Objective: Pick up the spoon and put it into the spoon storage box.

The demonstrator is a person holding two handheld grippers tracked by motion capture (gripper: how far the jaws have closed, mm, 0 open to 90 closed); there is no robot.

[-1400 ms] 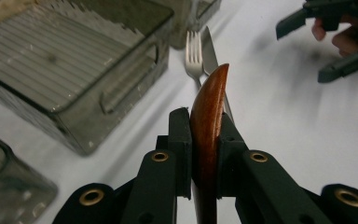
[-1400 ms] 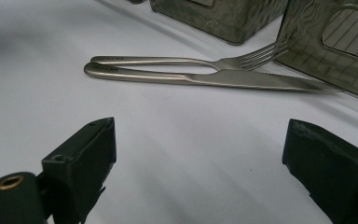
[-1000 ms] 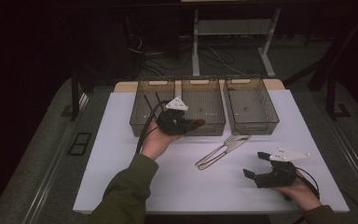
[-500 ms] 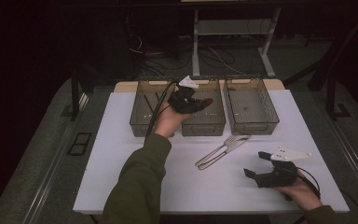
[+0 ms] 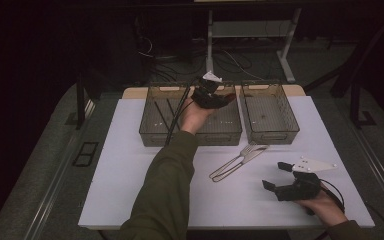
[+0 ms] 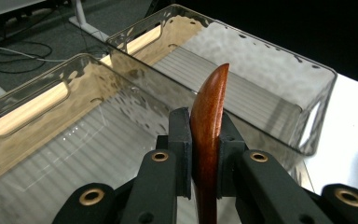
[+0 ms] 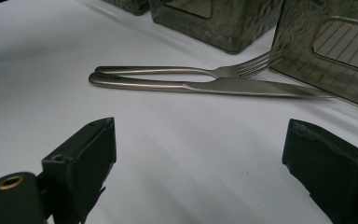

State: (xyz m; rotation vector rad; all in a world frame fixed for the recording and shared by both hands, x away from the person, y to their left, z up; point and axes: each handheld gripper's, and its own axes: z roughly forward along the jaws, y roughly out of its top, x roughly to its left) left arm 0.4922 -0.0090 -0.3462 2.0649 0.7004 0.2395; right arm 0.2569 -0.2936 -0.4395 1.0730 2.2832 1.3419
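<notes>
Clamping the left gripper (image 6: 204, 158) on a stiff, smooth wooden utensil (image 6: 209, 126) over the bin (image 5: 215, 131), we grip mid-handle; right gripper (image 7: 214, 172) stands apart.

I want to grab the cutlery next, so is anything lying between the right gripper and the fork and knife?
Nothing visible. The right gripper is open and faces the fork and knife, which lie side by side on the table with only bare white surface between.

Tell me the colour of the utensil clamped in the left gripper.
Reddish-brown, glossy like polished wood: the utensil shows best in the left gripper view.
</notes>
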